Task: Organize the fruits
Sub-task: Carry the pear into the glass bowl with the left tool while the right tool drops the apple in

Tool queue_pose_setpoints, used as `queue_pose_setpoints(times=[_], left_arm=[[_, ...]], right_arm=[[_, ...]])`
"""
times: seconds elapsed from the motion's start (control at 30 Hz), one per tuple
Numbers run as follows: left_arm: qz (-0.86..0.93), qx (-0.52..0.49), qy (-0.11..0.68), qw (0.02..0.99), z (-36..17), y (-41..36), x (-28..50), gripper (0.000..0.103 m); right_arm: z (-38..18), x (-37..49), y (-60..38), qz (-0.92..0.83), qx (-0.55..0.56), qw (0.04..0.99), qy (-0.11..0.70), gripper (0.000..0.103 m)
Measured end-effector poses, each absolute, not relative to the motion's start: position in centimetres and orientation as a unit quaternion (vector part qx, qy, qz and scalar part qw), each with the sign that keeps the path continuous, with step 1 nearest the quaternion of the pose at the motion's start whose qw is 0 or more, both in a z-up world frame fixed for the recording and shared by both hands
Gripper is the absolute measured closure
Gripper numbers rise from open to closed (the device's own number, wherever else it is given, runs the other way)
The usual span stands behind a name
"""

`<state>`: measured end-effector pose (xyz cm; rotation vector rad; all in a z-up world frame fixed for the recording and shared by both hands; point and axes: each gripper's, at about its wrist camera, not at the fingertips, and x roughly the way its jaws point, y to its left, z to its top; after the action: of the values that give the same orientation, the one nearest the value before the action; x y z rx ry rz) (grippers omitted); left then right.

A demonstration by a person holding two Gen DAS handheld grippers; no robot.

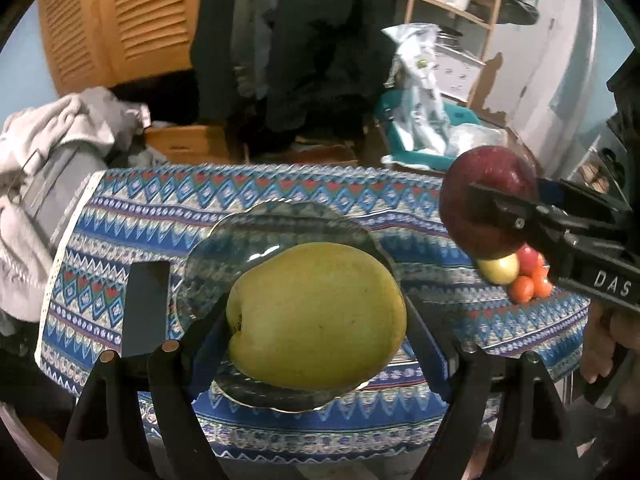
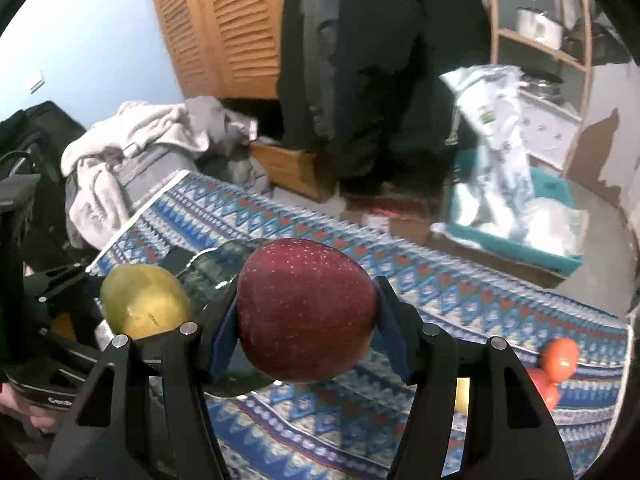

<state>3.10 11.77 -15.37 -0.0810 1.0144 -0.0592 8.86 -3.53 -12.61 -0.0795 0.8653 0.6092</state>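
My left gripper (image 1: 316, 316) is shut on a big yellow-green apple (image 1: 316, 316), held above a clear glass plate (image 1: 240, 240) on the patterned cloth. My right gripper (image 2: 306, 312) is shut on a dark red apple (image 2: 306, 312), also held in the air. In the left wrist view the red apple (image 1: 486, 196) and the right gripper (image 1: 496, 200) hang to the right of the plate. In the right wrist view the green apple (image 2: 146, 300) sits at the left, over the glass plate (image 2: 212, 268).
A small yellow fruit (image 1: 500, 269) and several small red and orange fruits (image 1: 530, 276) lie on the blue patterned tablecloth (image 1: 140, 216) at the right. Orange fruits (image 2: 560, 354) show near the cloth's right edge. Grey clothes (image 1: 60, 128), a teal bin (image 1: 424, 152) and a shelf stand behind.
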Motion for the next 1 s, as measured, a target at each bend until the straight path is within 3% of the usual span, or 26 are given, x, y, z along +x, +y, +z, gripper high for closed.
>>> queue_pose_setpoints(times=[0.57, 1.0], left_arm=[[0.011, -0.069, 0.541, 0.838, -23.5, 17.2, 4.3, 0.019], [-0.004, -0.041, 0.574, 0.818, -26.9, 15.5, 4.9, 0.019]], right_arm=[[-21.3, 10.6, 4.0, 0.332, -0.061, 0.791, 0.511, 0.041], [-25.2, 10.6, 4.7, 0.334, -0.082, 0.759, 0.553, 0.041]])
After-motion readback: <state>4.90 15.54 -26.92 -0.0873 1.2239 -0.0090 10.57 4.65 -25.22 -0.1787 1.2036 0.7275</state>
